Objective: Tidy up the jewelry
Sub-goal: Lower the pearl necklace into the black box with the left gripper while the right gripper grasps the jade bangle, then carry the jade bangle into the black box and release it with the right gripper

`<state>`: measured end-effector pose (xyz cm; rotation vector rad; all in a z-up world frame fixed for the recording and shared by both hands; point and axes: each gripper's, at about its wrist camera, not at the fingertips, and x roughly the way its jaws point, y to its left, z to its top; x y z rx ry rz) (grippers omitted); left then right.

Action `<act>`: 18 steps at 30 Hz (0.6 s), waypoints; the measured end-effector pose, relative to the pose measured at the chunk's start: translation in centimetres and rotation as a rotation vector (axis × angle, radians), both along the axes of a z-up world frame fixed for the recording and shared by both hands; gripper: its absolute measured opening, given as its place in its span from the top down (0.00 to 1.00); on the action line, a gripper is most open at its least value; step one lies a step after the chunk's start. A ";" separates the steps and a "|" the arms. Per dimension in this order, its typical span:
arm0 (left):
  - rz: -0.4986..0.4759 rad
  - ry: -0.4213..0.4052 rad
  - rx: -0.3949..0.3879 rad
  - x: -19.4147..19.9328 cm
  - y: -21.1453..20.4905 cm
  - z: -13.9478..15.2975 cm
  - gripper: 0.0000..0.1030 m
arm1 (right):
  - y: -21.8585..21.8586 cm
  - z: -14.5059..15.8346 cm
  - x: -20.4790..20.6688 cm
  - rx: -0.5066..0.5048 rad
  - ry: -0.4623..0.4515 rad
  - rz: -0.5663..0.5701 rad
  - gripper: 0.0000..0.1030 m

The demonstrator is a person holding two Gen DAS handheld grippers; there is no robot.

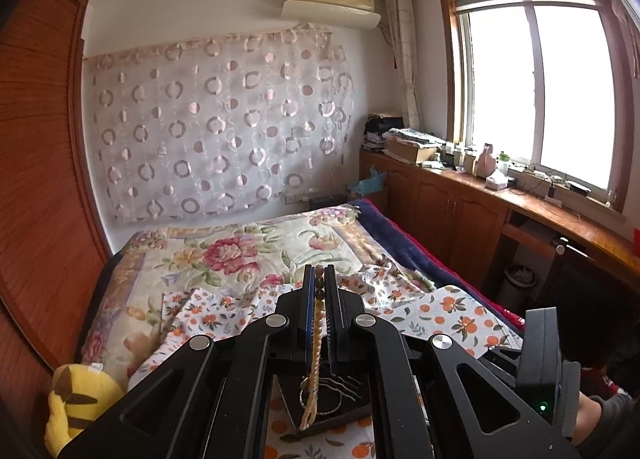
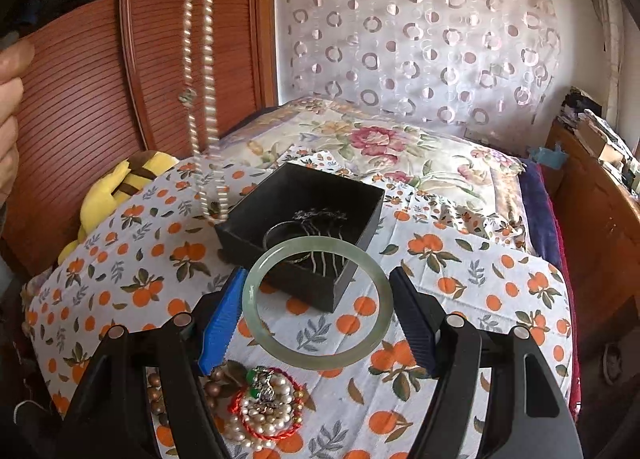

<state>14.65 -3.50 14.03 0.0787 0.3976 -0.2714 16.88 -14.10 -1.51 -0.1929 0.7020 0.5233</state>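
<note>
- Two items in hand at once: left gripper (image 1: 319, 279) has its jaws pinched together on a pearl necklace (image 2: 204, 71); right gripper (image 2: 316, 299) has jaws set wide, with a pale green bangle (image 2: 316, 301) spanning the gap between the blue pads (image 2: 222, 323).
- Bangle contact: left pad touches the ring; can't tell whether the far pad does, so the hold isn't confirmed.
- Necklace hangs in a long doubled loop, bottom end right at the near-left corner of the black box (image 2: 320, 291); can't tell whether it's inside the wall or over it.
- Step, as I read it: loading pieces into the box. It already holds a silver bangle and a hair comb.
- Next move probably needs the necklace loop centred over the opening before lowering, else it drapes over the wall.
- Bangle sits above the box's near corner; a short push forward should clear the rim.
- More jewellery is piled (image 2: 264, 407) on the orange-print cloth (image 2: 500, 299) below the right gripper.
- Room: open cloth to the right of the box; plush toy (image 2: 116, 187) and wardrobe crowd the left.
</note>
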 end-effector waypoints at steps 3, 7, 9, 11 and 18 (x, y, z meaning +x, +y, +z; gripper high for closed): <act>0.001 0.017 0.005 1.0 -0.3 -0.7 0.96 | 0.1 0.1 0.3 -0.003 -0.003 -0.001 0.28; 0.012 0.067 0.006 2.8 0.0 -2.5 0.96 | 0.3 0.3 0.7 0.001 -0.008 -0.001 0.28; 0.015 0.088 0.008 3.4 0.1 -3.5 0.96 | 0.5 0.2 1.0 0.006 -0.007 0.002 0.28; 0.016 0.109 0.005 3.9 0.4 -4.6 0.95 | 0.8 0.1 1.5 0.002 -0.006 0.001 0.28; 0.042 0.136 -0.007 3.9 2.4 -6.2 0.77 | 1.6 -0.1 3.0 0.007 -0.019 -0.003 0.28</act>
